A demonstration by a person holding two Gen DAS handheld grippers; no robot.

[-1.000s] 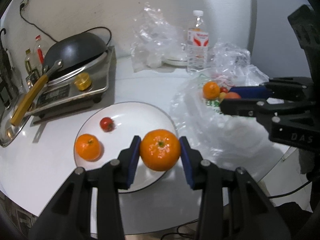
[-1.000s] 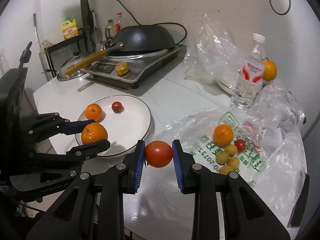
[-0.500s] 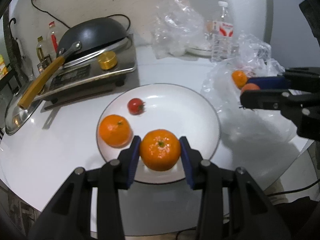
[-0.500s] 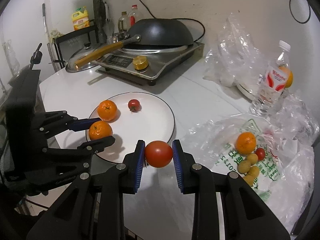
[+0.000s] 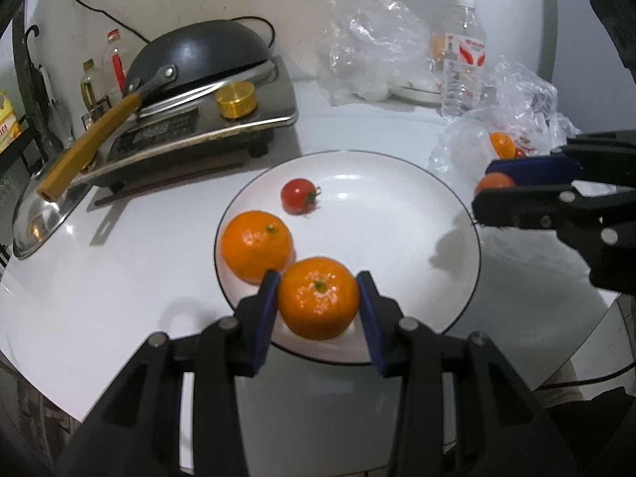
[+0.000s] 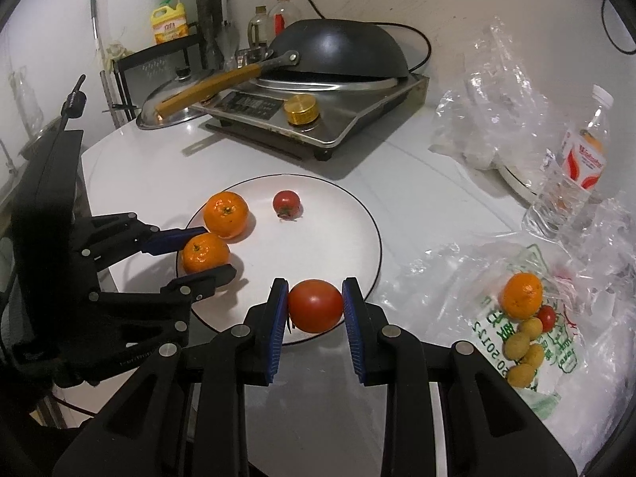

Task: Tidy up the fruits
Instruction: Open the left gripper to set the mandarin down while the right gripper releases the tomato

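My left gripper [image 5: 318,298] is shut on a mandarin [image 5: 317,297], held just over the near edge of the white plate [image 5: 397,206]. On the plate lie a second mandarin [image 5: 256,244] and a cherry tomato [image 5: 298,195]. My right gripper [image 6: 316,306] is shut on a red tomato [image 6: 315,305] above the plate's [image 6: 338,246] near rim. In the right wrist view the left gripper [image 6: 202,252] holds its mandarin [image 6: 204,251] beside the resting mandarin [image 6: 225,214]. A plastic bag [image 6: 556,342] at the right holds another mandarin [image 6: 521,295], a cherry tomato and small yellow-brown fruits.
An induction cooker [image 6: 318,115] with a black wok [image 6: 338,49] and a steel lid [image 6: 167,103] stands behind the plate. A water bottle [image 6: 576,167] and crumpled clear plastic [image 6: 497,111] sit at the back right. The table edge [image 5: 99,397] runs close in front.
Both grippers have moved toward the plate and slightly down, each still carrying its fruit. The left one's mandarin now hangs beside the resting mandarin; the right one's tomato has reached the plate's rim.
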